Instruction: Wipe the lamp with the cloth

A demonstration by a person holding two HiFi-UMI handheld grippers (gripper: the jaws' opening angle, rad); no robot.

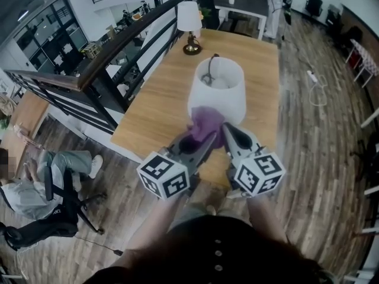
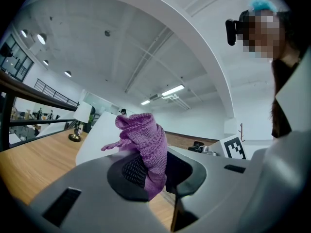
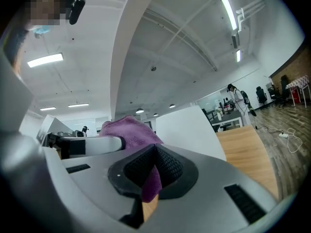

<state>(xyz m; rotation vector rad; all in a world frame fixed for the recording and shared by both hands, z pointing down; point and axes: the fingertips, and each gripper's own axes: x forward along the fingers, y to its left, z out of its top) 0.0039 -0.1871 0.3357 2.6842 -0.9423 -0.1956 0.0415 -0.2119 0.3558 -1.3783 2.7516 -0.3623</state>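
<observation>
Two clamps on the purple cloth (image 1: 205,125): left hand-held gripper (image 2: 148,171) and right hand-held gripper (image 3: 153,171) both pinch it at the lamp shade (image 1: 216,93) (I can't see under it).

Long pale-wood desk (image 1: 155,102), running away from the viewer, set on a plank floor (image 1: 314,158) with a dark railing (image 1: 118,49) along its left edge. Lamp (image 1: 217,90) with a wide white shade stands towards the near end, right of centre; its base is hidden under the shade. Small lamp (image 1: 190,27), white shade on a dark round base, stands at the far left corner, well apart from the first.
</observation>
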